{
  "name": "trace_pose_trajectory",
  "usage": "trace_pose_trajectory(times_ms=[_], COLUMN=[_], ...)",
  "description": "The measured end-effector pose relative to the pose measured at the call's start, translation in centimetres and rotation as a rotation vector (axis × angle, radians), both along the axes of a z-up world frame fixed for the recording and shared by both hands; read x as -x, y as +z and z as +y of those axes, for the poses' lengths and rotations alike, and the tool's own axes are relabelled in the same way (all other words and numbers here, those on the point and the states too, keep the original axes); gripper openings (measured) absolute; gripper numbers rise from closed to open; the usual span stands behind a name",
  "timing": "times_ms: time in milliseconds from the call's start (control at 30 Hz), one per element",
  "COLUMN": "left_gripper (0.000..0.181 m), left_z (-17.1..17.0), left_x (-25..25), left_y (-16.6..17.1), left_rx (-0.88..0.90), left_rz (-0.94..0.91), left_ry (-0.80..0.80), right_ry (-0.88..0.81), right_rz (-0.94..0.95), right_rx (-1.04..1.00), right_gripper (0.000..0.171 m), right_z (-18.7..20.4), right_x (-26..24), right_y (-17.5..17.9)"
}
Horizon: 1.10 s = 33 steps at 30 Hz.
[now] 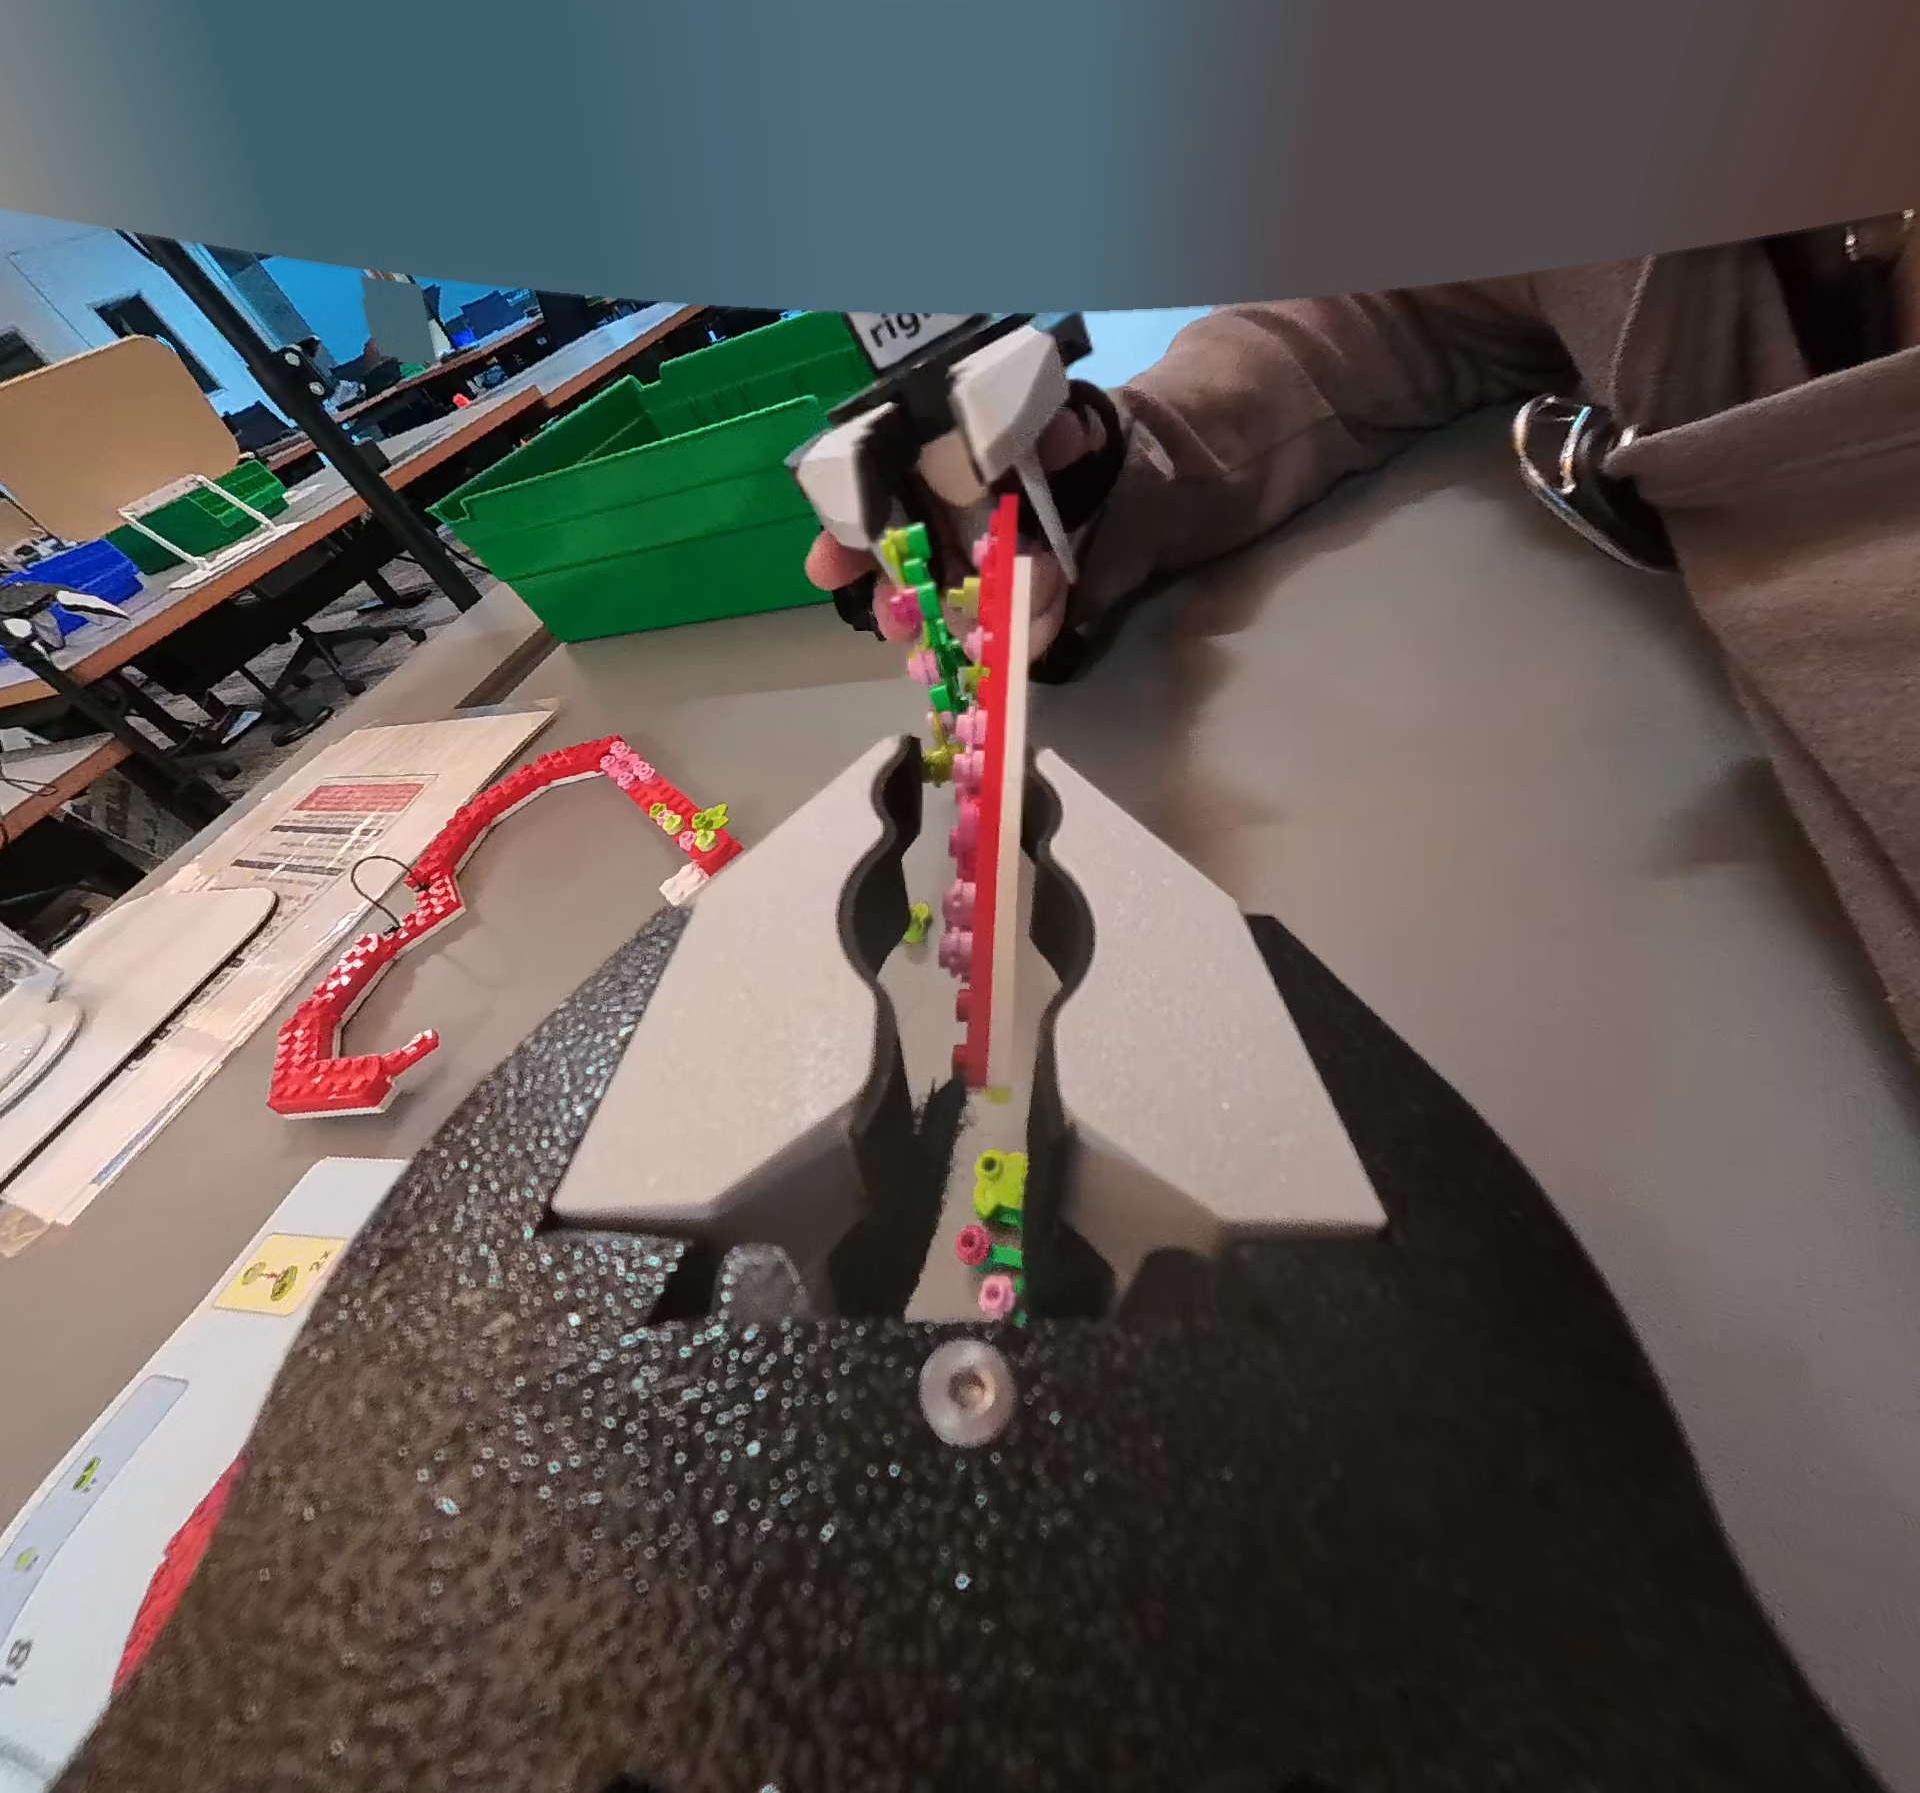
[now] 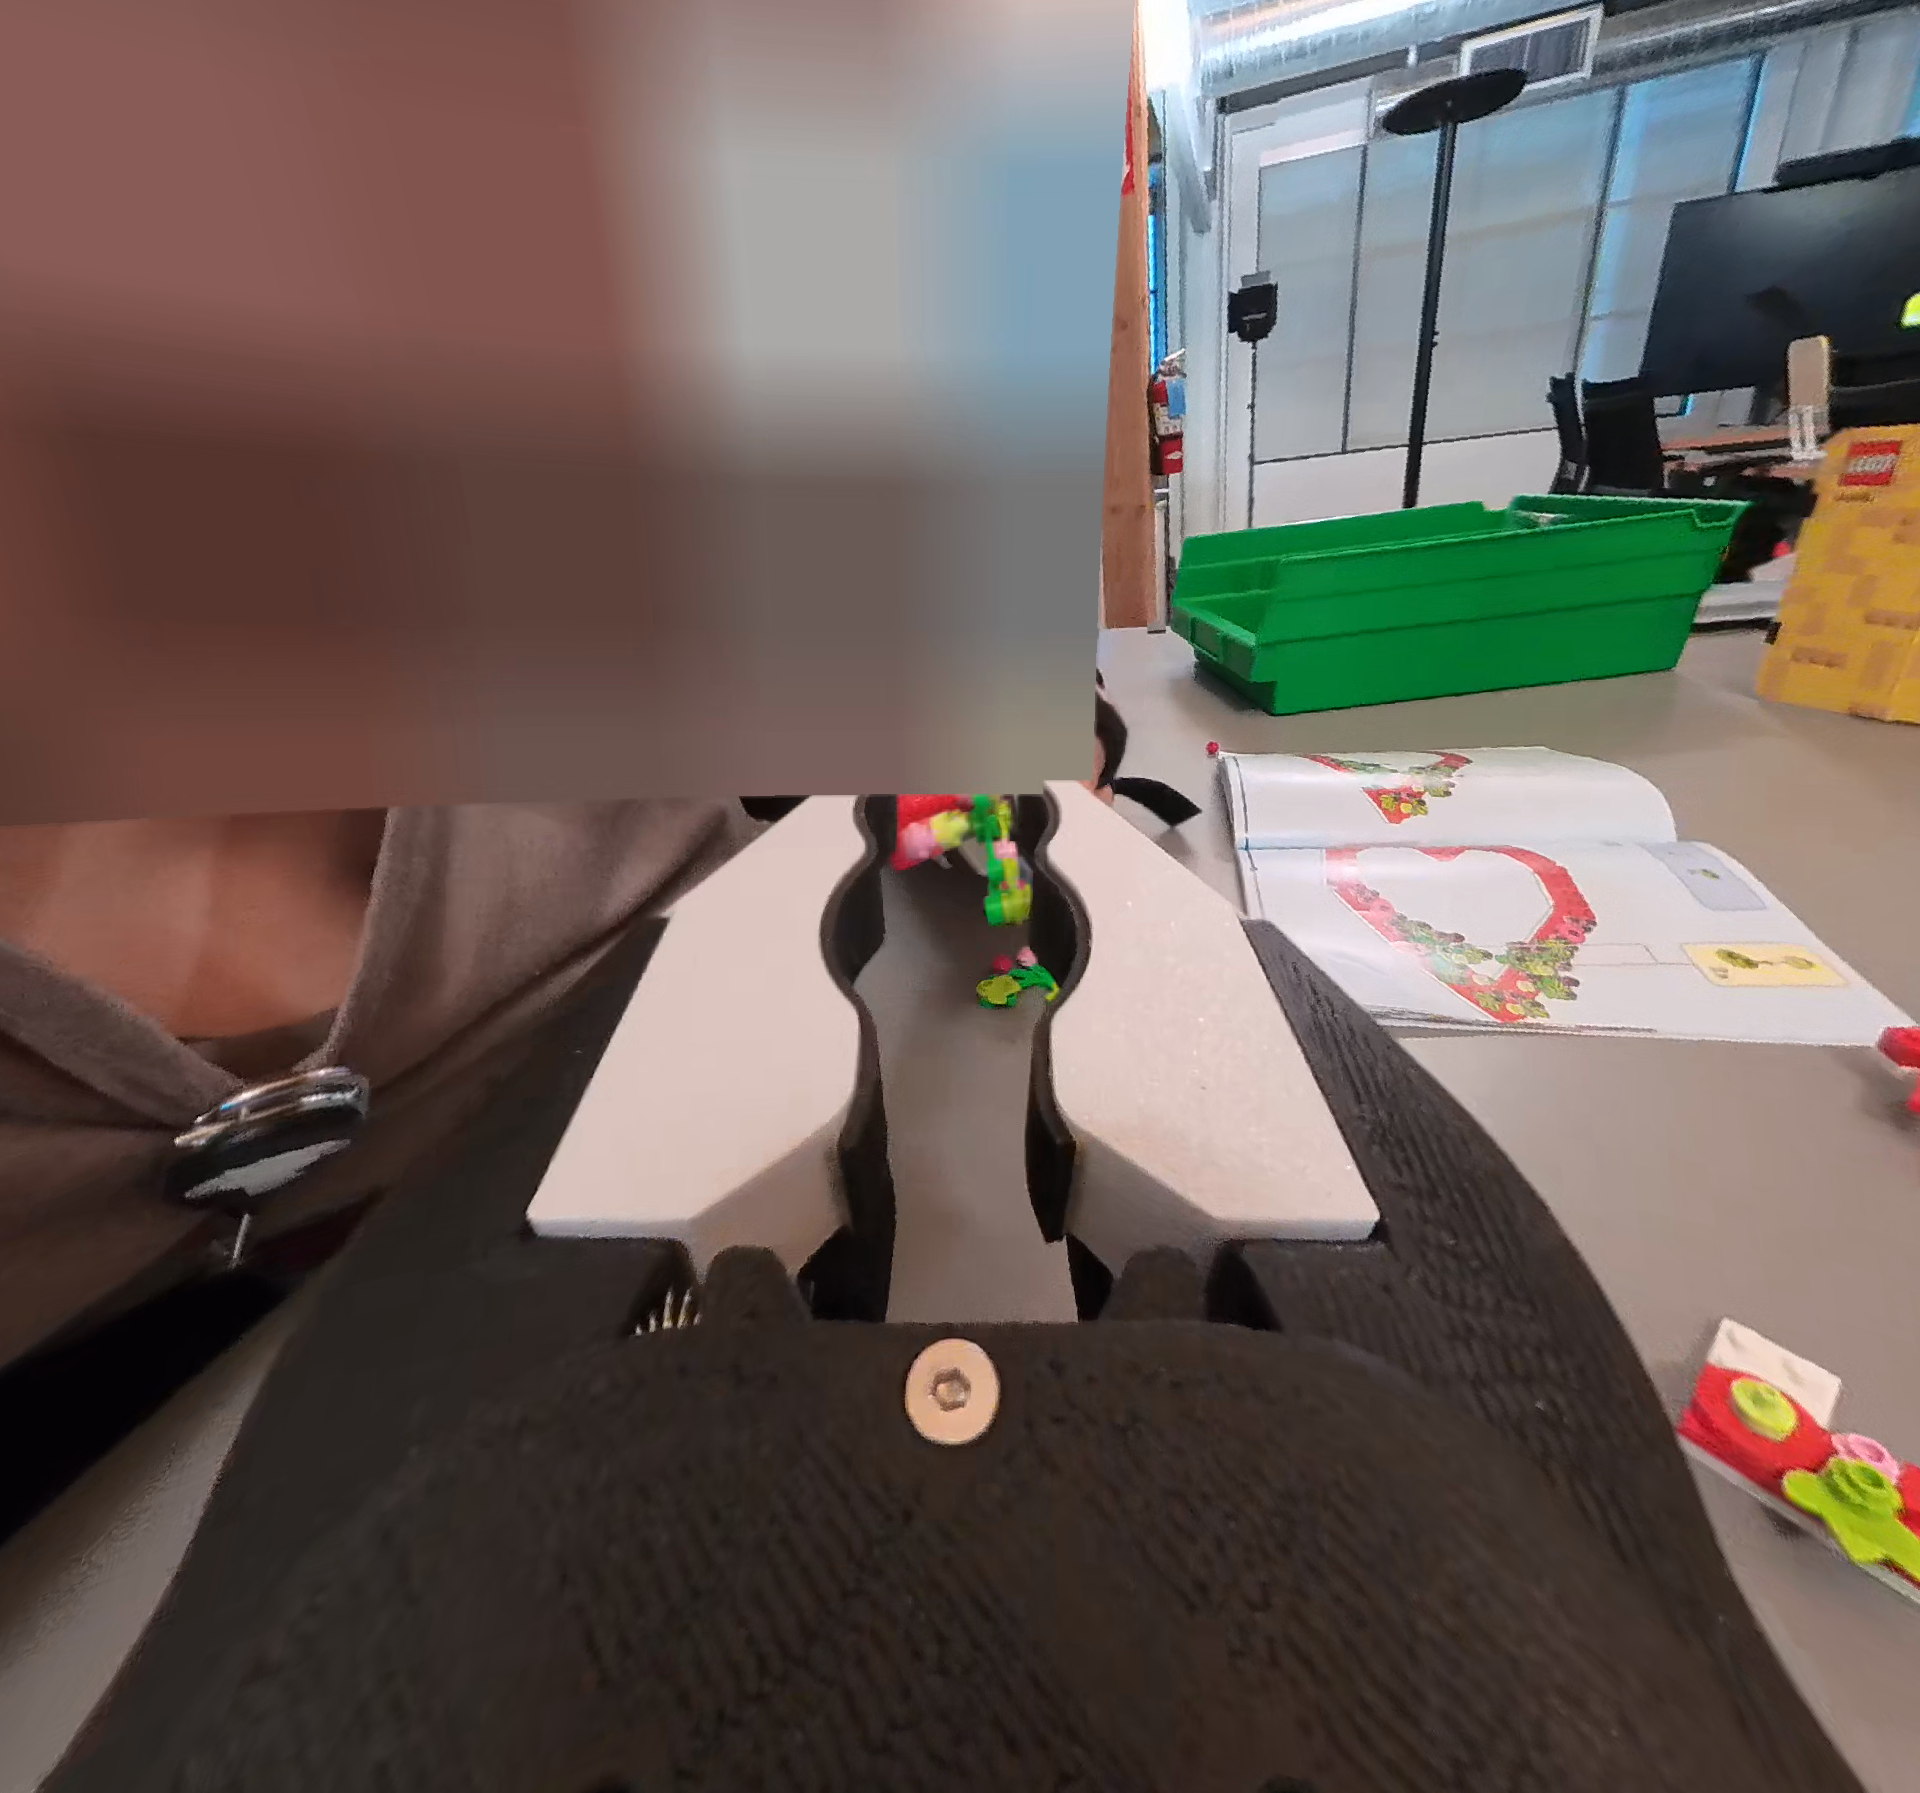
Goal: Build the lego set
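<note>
A: Between the left claw [image 1: 971,922] fingers, at 12 o'clock in the left wrist view, a red strip [image 1: 992,808] stands on edge, pink and green bits down its left face. Closed on it?

B: Fingers look close round the strip, white backing against the right one. Contact's hidden, so I cannot tell. Right claw [image 1: 940,486] sits at the strip's far end, 12 o'clock; fingers apart, not clamped as far as I see.

A: Right wrist view?

B: Right claw's fingers parted, worktop [image 2: 1558,1120] visible through the gap. Strip's end at 12 o'clock, just past the tips. Loose sprig [image 2: 1013,987] lies below.

A: Handling?

B: Light, stiff along its length, but likely snaps at joints if bent. Flowers pop off easily. I'd grip the flat faces at a bare stretch, not the studded decorations.

A: Rest?

B: Red arc [image 1: 416,933] at 9 o'clock on the worktop, booklet [image 2: 1507,891] at 3 o'clock in the right view, green bin [image 2: 1444,590] behind.
</note>
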<state>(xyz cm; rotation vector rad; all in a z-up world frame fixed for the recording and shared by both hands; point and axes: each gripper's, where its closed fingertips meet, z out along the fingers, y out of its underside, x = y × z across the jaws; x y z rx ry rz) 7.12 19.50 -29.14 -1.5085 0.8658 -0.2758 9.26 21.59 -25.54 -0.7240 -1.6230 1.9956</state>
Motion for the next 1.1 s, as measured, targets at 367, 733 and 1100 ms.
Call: trace_pose_trajectory(times_ms=[367,733,1100], left_gripper=[0.016,0.015,0.015], left_z=[-0.3,0.2,0.1], left_x=[-0.9,-0.3,-0.5], left_y=[-0.9,-1.3,-1.4], left_rx=[0.025,0.034,0.022], left_rz=[0.039,0.073,0.095], left_ry=[-0.036,0.006,0.005], right_ry=[-0.016,-0.023,0.03], right_rz=[0.005,-0.04,-0.067], right_rx=[-0.153,-0.166,-0.133], right_gripper=[0.006,0.005,0.005], right_z=[-1.0,-0.8,-0.9], right_x=[0.1,0.4,0.0], right_y=[-1.6,-2.0,-2.2])
